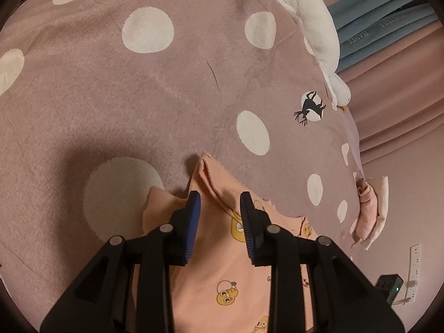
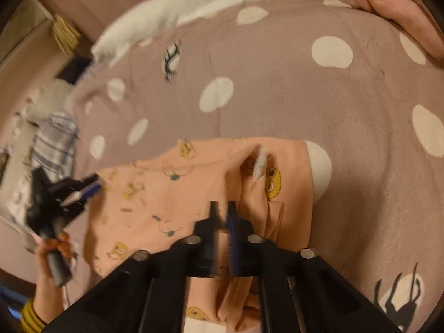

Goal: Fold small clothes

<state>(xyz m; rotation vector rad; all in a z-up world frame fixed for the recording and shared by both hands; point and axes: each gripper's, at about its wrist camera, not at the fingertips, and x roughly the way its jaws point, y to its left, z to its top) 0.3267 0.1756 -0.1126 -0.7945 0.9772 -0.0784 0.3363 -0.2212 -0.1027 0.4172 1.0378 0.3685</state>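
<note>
Peach garment (image 2: 172, 194) spread flat on the dotted bed cover (image 2: 277, 97), long axis running between the two grippers. Right gripper (image 2: 222, 216) pinched together over its bunched hem fold, cloth caught or not unclear. Left gripper (image 1: 219, 208) parted, straddling the far corner, not clamped.

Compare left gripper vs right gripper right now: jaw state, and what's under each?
The left gripper stands open over the peach garment; the right gripper is shut, its jaws nearly together. The left sits above a folded corner, the right near a raised crease. Both angle down at the same garment.
</note>
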